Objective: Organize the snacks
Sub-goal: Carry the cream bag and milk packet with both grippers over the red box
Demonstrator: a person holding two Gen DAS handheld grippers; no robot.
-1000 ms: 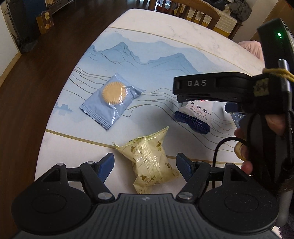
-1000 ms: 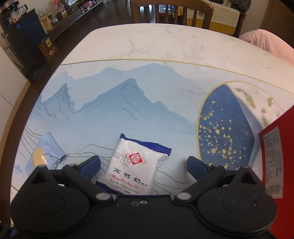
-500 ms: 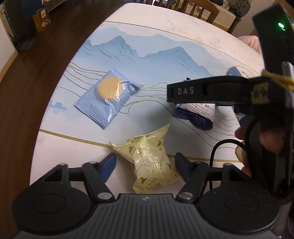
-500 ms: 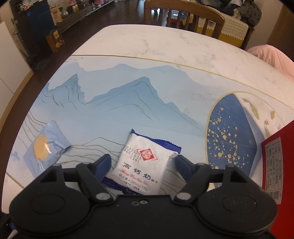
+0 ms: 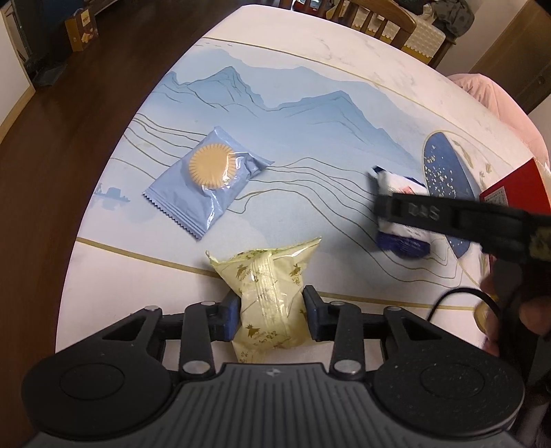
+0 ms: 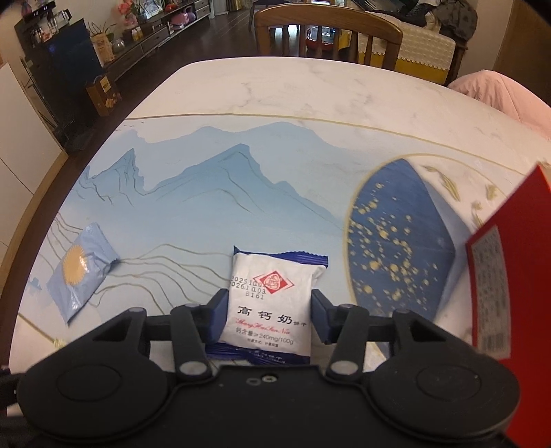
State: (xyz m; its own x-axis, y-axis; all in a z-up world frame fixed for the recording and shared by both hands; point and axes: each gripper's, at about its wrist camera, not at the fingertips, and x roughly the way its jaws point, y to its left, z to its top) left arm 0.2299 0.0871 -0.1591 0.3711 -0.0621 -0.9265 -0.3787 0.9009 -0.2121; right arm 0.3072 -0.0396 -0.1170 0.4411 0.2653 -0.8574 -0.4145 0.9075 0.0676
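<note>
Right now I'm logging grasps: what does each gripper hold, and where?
Left gripper: the yellow snack packet, pinched across its lower sides. Right gripper: the white milk-biscuit packet, gripped across its middle sides.

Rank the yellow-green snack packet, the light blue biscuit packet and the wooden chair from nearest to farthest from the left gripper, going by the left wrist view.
1. Yellow-green snack packet: between the left gripper pads, which have just been closing onto it.
2. Light blue biscuit packet: on the table ahead, to the left.
3. Wooden chair: beyond the table's far edge, upper right.
</note>
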